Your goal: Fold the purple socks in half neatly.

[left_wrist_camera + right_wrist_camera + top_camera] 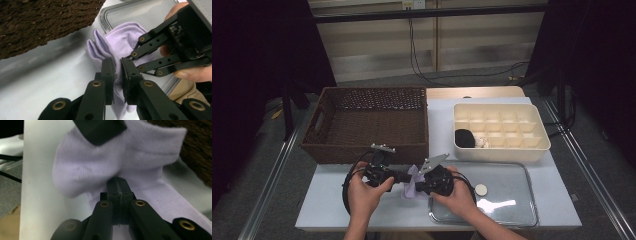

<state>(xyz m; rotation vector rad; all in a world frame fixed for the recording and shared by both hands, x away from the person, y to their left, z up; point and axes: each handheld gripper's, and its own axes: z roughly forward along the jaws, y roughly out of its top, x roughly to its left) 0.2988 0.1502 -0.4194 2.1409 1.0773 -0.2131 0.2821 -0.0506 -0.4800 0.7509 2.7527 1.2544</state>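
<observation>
I should keep both pinches firm and lift evenly so the small lilac knit sock (pixel 413 183) hangs clear of the white tabletop (pixel 337 200), near the brown wicker basket (pixel 367 122). My left gripper (pixel 117 72) and right gripper (pixel 118 187) are each clamped on its fabric

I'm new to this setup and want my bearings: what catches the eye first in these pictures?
A lilac sock held up at the table's near edge, pinched between the left hand-held gripper and the right hand-held gripper, both shut on its fabric. Behind it sits a big brown wicker basket at the left. At the right is a cream divided tray with a dark bundle in one compartment.
</observation>
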